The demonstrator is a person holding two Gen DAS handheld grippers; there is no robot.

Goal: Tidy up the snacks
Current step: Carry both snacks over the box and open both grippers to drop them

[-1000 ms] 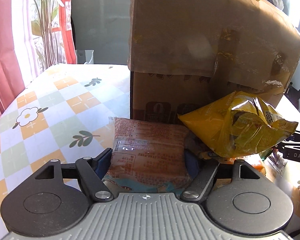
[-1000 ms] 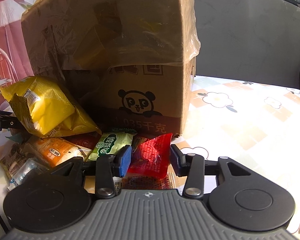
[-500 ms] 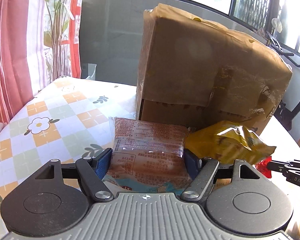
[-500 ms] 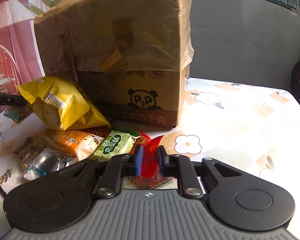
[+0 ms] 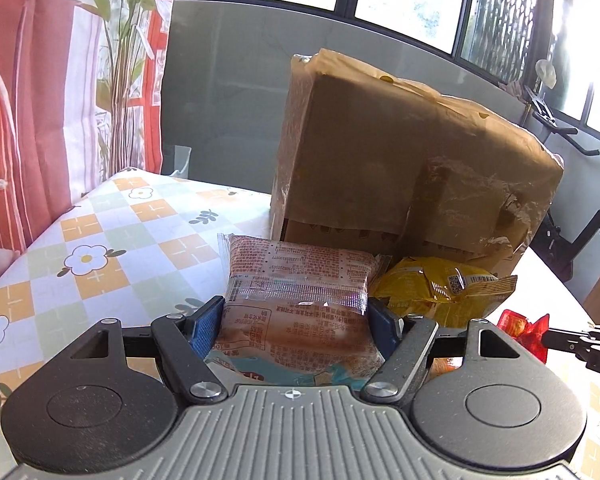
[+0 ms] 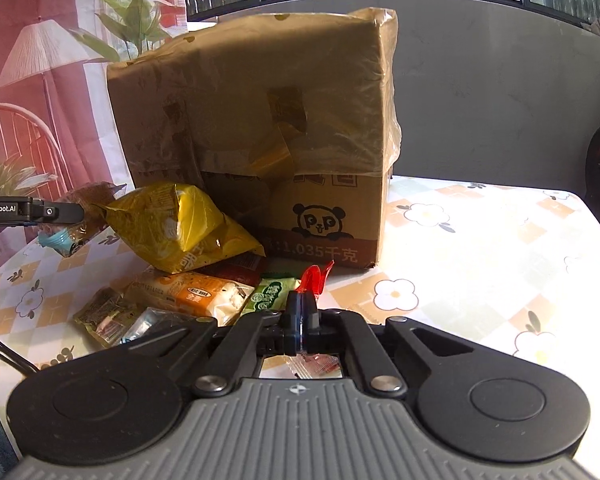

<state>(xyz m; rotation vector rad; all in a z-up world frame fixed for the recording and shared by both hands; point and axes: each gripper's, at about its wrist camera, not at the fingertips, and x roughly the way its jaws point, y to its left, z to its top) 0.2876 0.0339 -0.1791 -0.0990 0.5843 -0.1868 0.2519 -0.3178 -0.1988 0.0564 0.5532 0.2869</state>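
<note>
Left gripper (image 5: 296,320): squeezes the bread pack (image 5: 298,300).
Right gripper (image 6: 300,312): pinches the red packet (image 6: 314,278) (tight).
Box (image 6: 260,128): straight ahead of both.

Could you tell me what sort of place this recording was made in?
Probably a home sunroom or enclosed balcony: a table with a floral checked tablecloth, wide windows behind it, and an exercise bike in the corner.

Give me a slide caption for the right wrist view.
Right tool pinching a red wrapper above scattered snacks, cardboard box behind.
</note>
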